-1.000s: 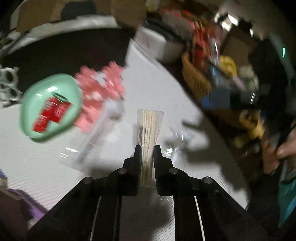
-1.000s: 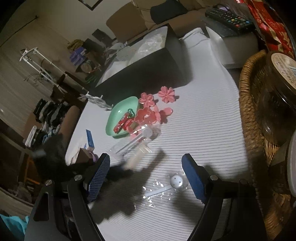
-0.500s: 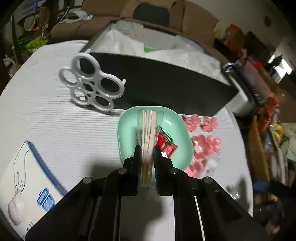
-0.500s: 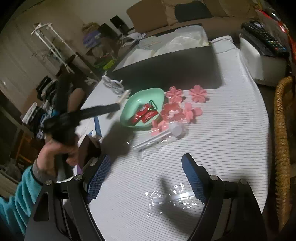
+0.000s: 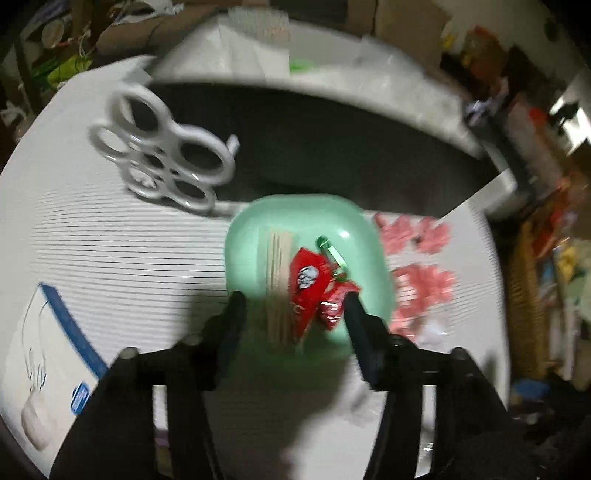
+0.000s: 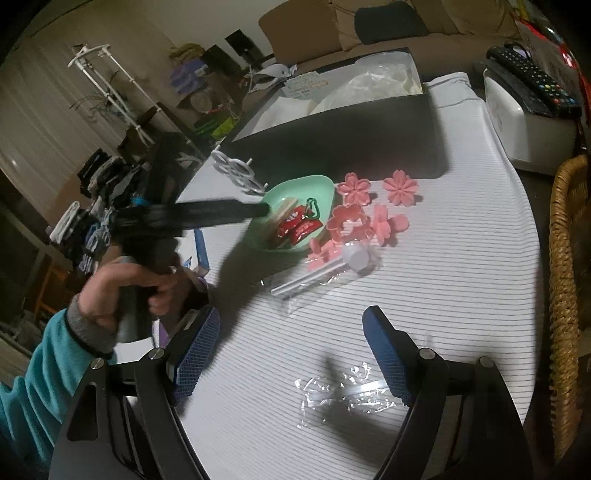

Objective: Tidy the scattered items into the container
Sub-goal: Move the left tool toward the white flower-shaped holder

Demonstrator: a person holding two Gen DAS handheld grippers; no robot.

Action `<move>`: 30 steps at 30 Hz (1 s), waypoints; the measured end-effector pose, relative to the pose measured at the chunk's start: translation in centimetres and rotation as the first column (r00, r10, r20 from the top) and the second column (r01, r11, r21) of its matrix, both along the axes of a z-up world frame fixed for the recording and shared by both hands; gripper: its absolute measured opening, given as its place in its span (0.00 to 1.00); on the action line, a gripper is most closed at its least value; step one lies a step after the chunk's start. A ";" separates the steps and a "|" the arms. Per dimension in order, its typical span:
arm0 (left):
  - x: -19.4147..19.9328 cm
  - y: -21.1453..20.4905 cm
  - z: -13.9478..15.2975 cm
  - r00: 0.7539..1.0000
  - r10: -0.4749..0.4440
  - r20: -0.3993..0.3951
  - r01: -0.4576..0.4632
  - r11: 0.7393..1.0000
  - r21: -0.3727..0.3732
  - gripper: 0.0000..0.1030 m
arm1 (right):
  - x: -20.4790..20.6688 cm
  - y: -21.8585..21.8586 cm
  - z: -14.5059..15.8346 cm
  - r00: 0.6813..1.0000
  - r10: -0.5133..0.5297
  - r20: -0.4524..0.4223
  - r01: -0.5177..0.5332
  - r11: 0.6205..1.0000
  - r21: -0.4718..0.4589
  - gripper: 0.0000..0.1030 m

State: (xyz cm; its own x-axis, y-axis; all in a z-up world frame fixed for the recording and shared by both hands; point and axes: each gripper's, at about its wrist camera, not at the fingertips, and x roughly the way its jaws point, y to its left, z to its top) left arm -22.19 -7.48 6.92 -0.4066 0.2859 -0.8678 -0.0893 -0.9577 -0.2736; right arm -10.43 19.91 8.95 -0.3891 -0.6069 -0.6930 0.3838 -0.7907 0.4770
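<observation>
Left gripper (image 5: 293, 301) spread wide, toothpick packet (image 5: 277, 284) lying between the jaws in the green bowl (image 5: 243, 236); best lifted straight up. Right gripper (image 6: 291, 334) spread, empty.

a large black box (image 6: 354, 125) stood at the far side of the striped white tablecloth (image 6: 461, 280), and crumpled white plastic bags (image 6: 373, 83) lay inside it. to the right of the box was a white device (image 6: 528, 133) with a black remote control (image 6: 532, 79) on top. a woven wicker basket (image 6: 565, 266) stood at the right edge of the table. at the left edge lay a white carton with a blue stripe (image 5: 48, 354). behind the table there were a brown sofa (image 6: 306, 48) with a dark cushion (image 6: 391, 22) and a white rack (image 6: 110, 85) near the wall.
</observation>
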 end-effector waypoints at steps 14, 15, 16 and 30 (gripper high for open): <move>-4.4 -10.7 1.2 0.973 0.231 0.024 -0.231 0.951 0.208 0.75 | 0.5 -1.3 0.1 1.000 0.028 -0.004 -0.028 1.000 -0.002 0.81; -4.8 -11.0 0.9 0.969 0.244 0.027 -0.243 0.935 0.260 0.75 | 0.5 -1.3 -0.1 1.000 0.031 -0.002 -0.031 1.000 0.000 0.81; -5.3 -11.4 0.8 0.967 0.253 0.023 -0.248 0.920 0.302 0.75 | 0.5 -1.4 -0.2 0.999 0.032 0.001 -0.032 0.999 0.002 0.81; -6.3 -11.3 -0.6 0.951 0.301 0.063 -0.299 0.854 0.426 0.73 | 0.0 -0.9 -0.7 0.999 0.034 0.019 -0.034 0.999 0.001 0.81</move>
State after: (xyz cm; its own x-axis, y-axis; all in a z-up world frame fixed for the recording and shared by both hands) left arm -28.54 -18.78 6.34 -0.5366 0.4895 -0.6873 0.1811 -0.7287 -0.6604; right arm -10.40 18.97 8.25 -0.3553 -0.6187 -0.7007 0.4016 -0.7779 0.4833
